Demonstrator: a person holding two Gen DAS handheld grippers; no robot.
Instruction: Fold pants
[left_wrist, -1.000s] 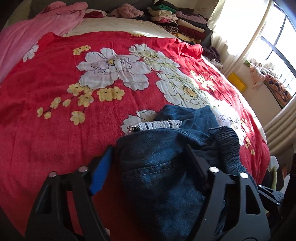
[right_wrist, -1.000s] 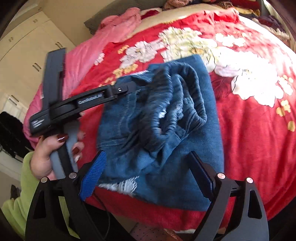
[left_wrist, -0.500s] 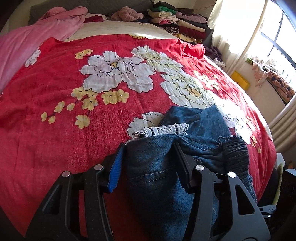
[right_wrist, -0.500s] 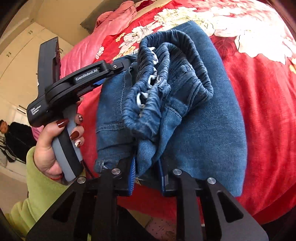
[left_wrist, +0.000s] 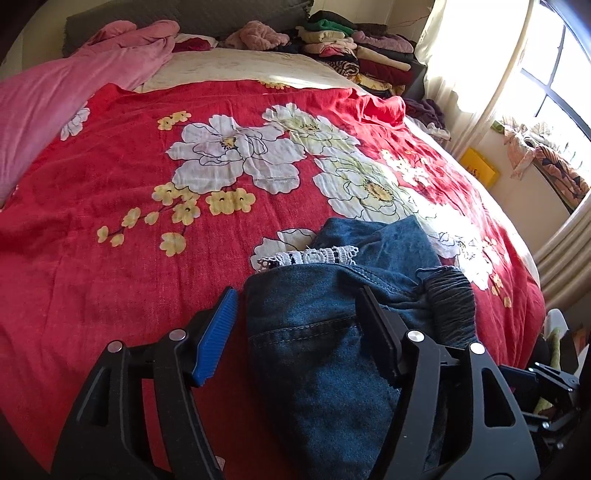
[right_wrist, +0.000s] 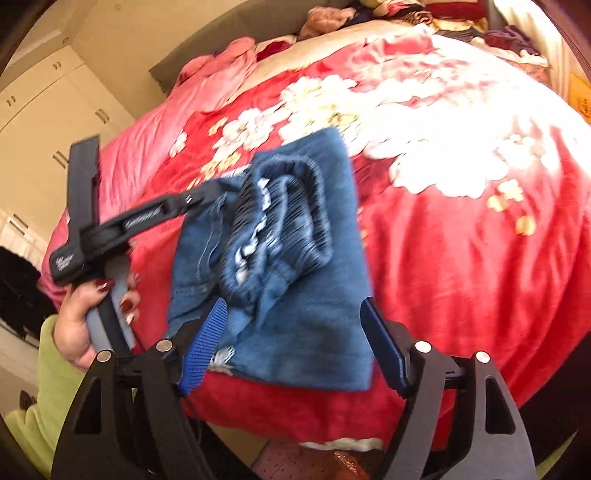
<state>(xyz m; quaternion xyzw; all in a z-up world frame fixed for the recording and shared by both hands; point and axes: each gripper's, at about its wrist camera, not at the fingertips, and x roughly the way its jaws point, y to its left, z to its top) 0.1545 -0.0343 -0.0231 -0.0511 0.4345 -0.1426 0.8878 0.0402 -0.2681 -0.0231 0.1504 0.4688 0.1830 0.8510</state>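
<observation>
Sunlit bedding, a red floral bedspread, carries the folded denim pants near the bed's front edge. Our right gripper has just been opening, fingers released with nothing pinched. Our left gripper straddles the fabric, also just widening, not clamping. We judge the fold nearly finished; next comes smoothing the bunched waistband.

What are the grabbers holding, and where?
Nothing. The left gripper and right gripper have just opened; the jeans lie between their jaws, ungripped.
</observation>
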